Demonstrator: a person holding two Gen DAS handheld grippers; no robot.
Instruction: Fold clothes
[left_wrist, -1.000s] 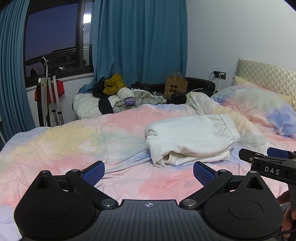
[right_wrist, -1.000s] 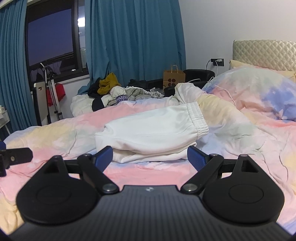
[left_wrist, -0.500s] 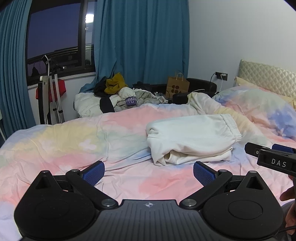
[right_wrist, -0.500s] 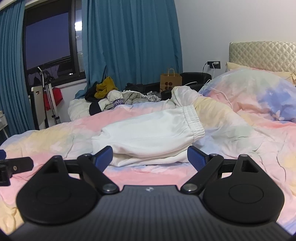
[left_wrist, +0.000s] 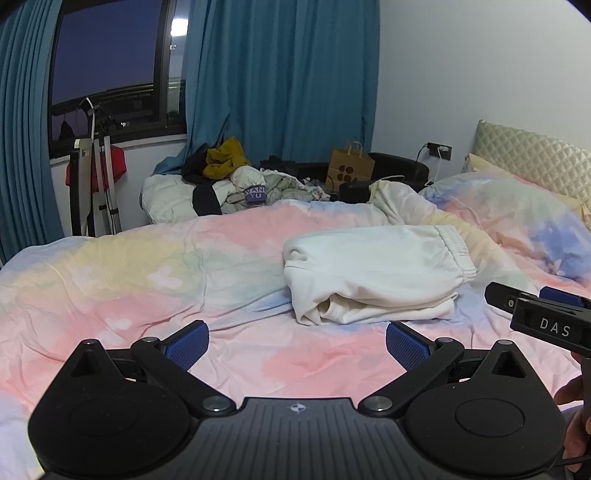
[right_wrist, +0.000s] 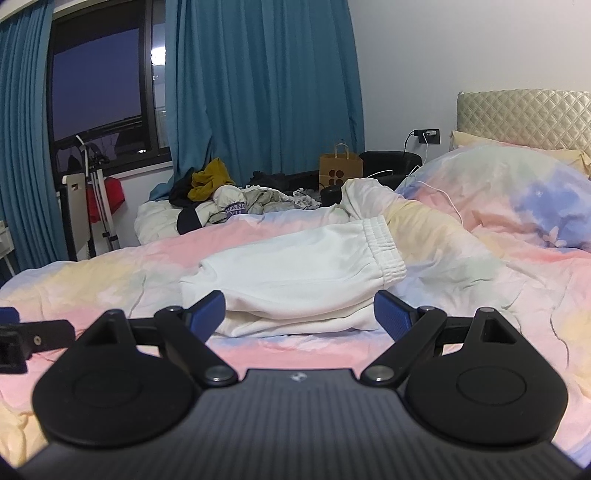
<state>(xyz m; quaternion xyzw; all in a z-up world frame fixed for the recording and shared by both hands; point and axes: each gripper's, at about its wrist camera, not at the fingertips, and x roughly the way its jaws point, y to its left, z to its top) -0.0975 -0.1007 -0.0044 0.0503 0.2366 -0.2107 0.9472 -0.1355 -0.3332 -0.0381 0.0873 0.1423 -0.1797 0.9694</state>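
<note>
The white sweatpants (left_wrist: 373, 273) lie folded into a compact bundle on the bed (left_wrist: 147, 295), both the left hand-held gripper (left_wrist: 295, 341) and right hand-held gripper (right_wrist: 300, 311) spread wide and empty, so this garment looks finished and fetching another from the clothes pile (left_wrist: 236, 184) probably comes next

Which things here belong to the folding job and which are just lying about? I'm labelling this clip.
Job: folded white sweatpants; left gripper, open; right gripper, open.

Lying about: pastel duvet; heap of clothes; paper bag; pillow.
</note>
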